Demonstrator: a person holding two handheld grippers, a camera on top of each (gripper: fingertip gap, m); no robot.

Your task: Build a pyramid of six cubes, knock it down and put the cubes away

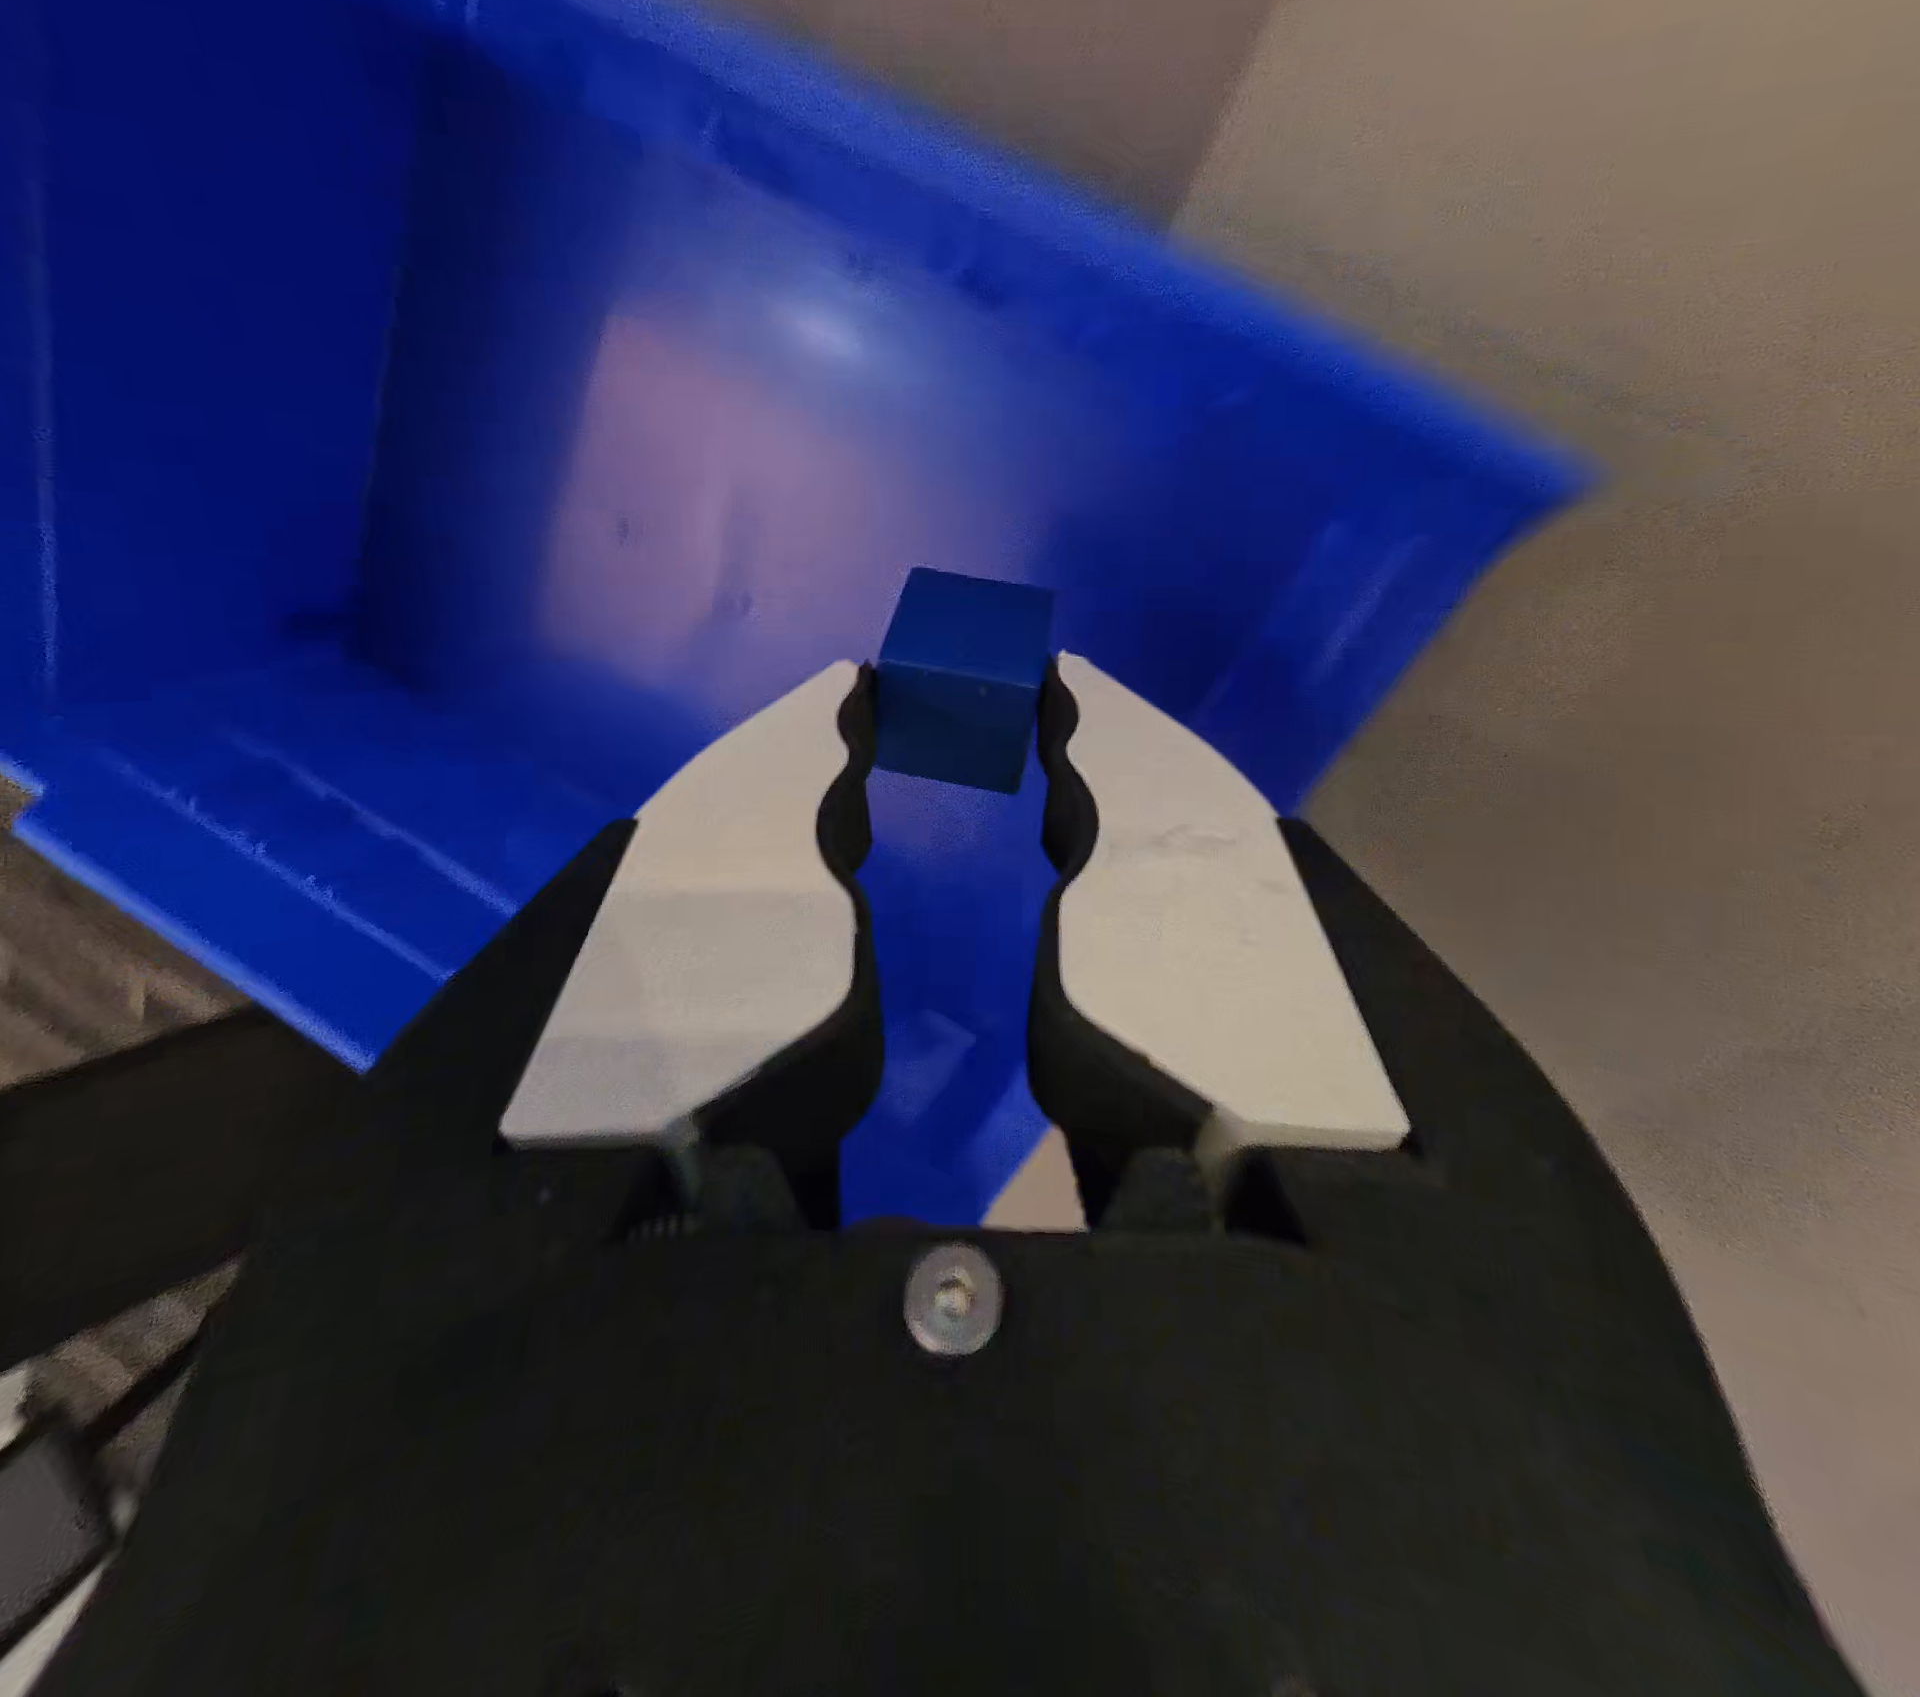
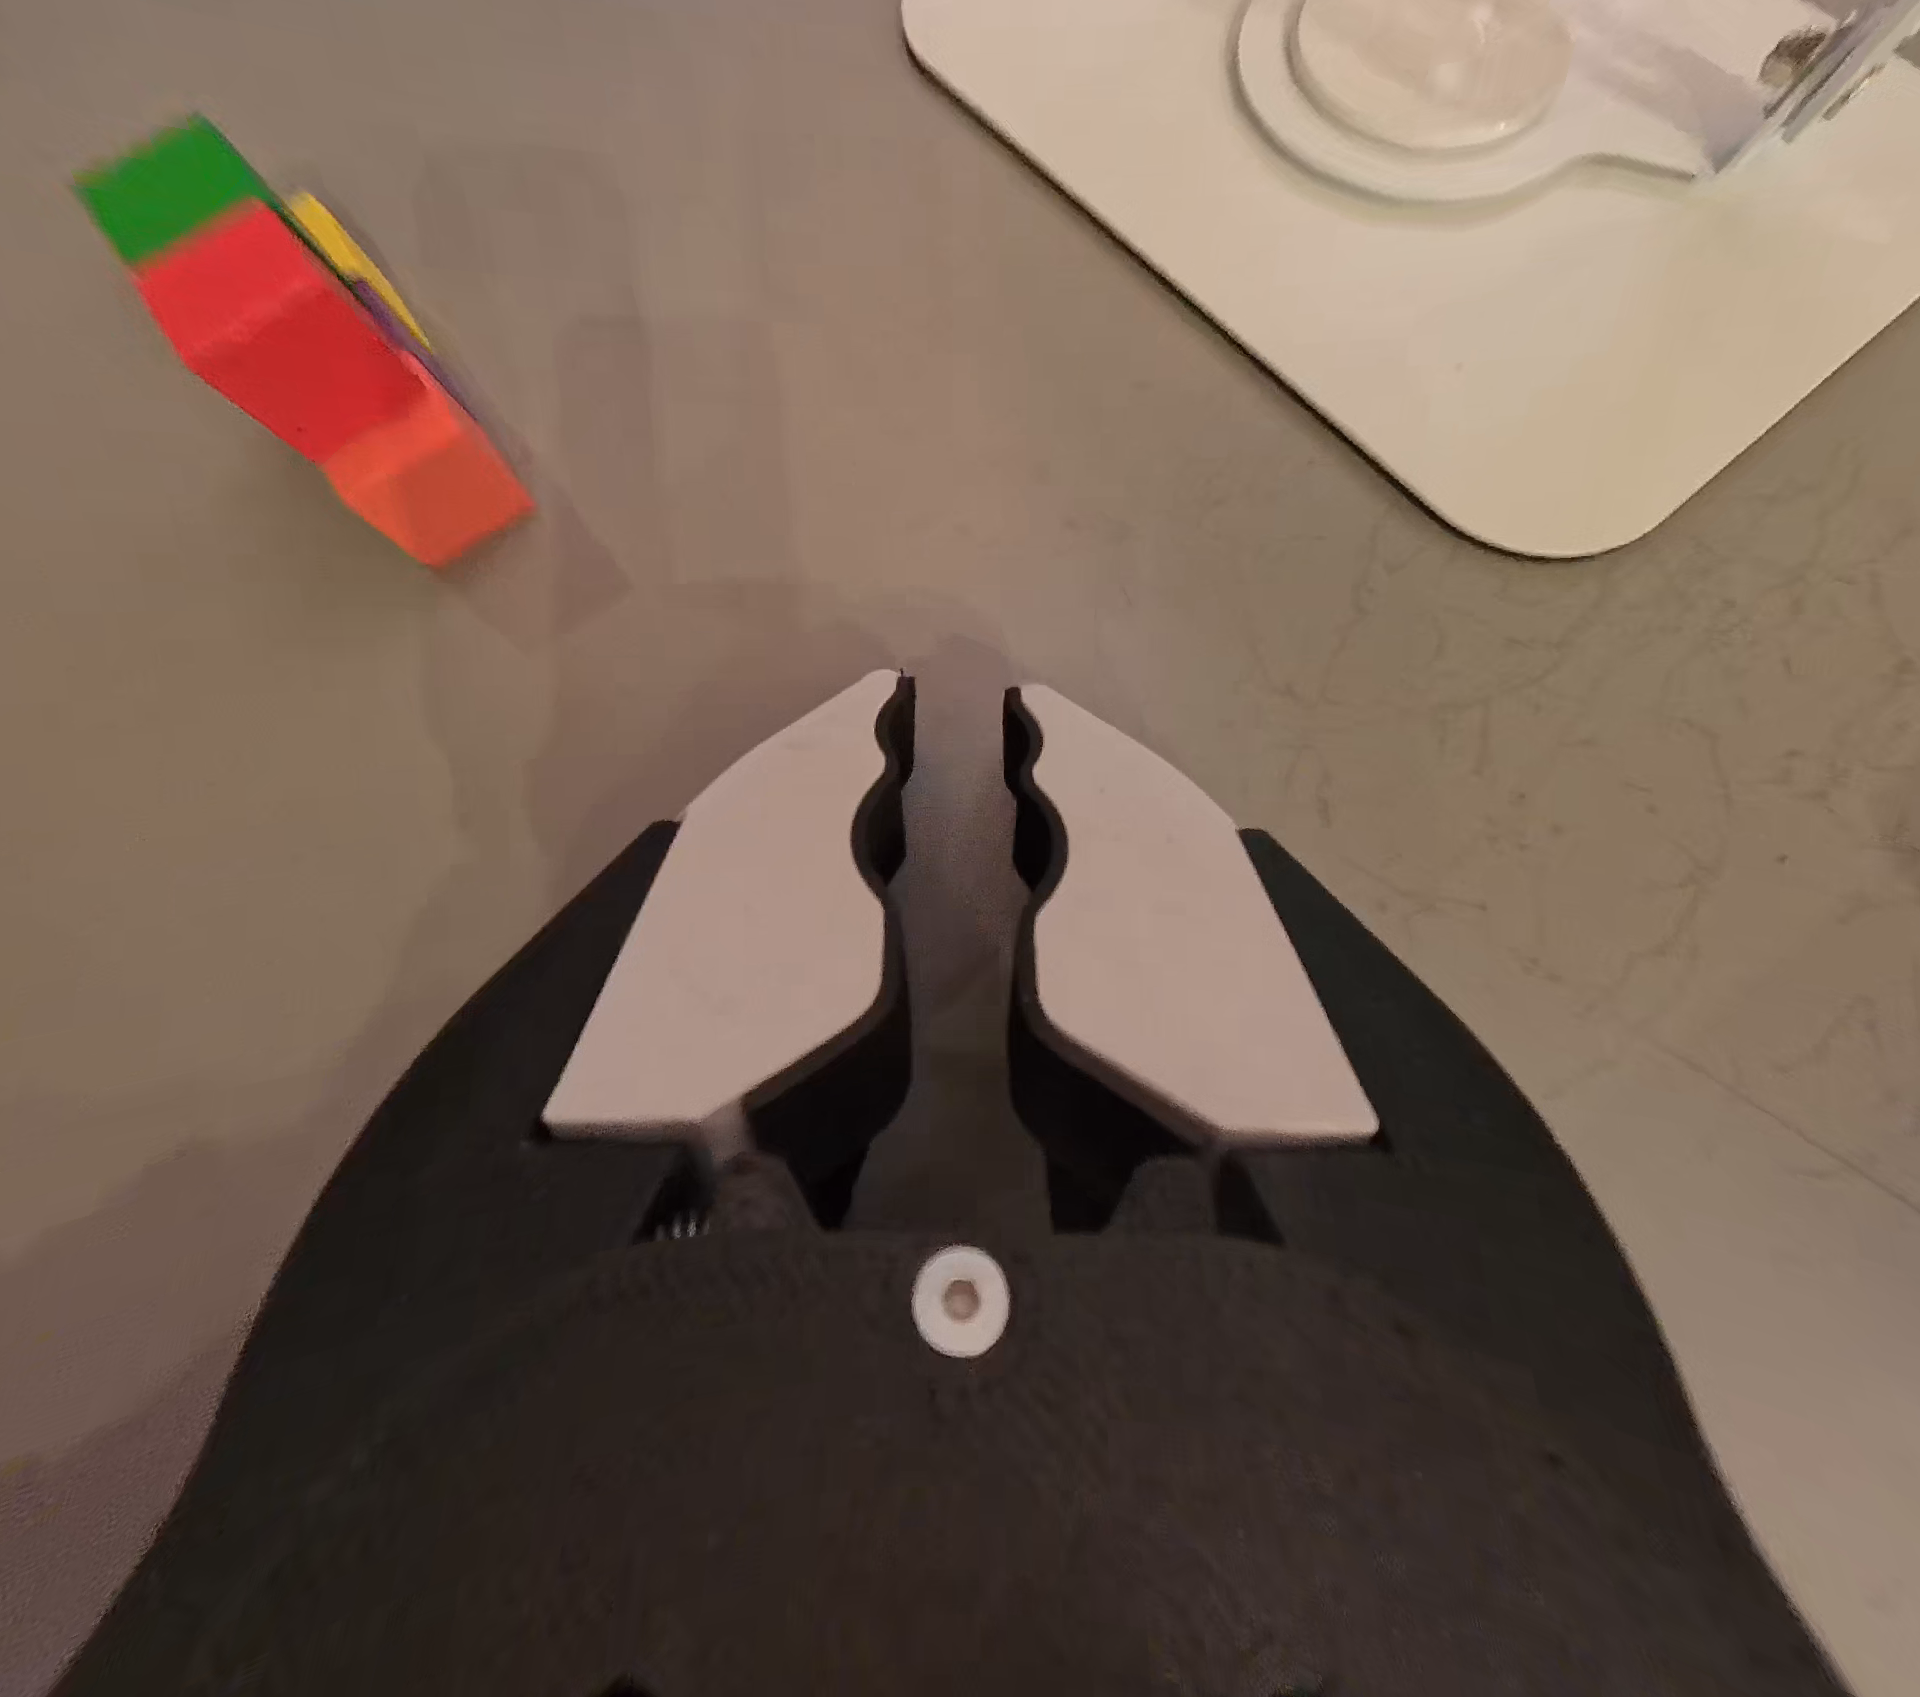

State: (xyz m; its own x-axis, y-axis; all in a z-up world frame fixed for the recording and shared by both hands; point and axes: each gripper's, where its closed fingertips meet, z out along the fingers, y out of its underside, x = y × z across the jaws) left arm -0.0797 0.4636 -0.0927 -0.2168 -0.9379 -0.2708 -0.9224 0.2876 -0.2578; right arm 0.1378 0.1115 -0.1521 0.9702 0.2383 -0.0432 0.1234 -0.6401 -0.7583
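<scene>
One blue cube (image 1: pixel 961 691) is pinched by the left hand-held gripper (image 1: pixel 961 712) over the bin (image 1: pixel 312 400), while the right hand-held gripper (image 2: pixel 958 702), slightly spread and holding nothing, has the stack (image 2: pixel 301 338) far to its left.

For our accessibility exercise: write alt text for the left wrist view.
The left gripper clamps a small blue cube between its fingertips, above a large blue bin blurred by motion. A beige surface lies to the right.

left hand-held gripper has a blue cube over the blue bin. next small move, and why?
Probably carry the blue cube clear of the blue bin toward the stacked cubes on the table. Both pads of the left hand-held gripper press its sides, and the stack shows only five colours.
</scene>
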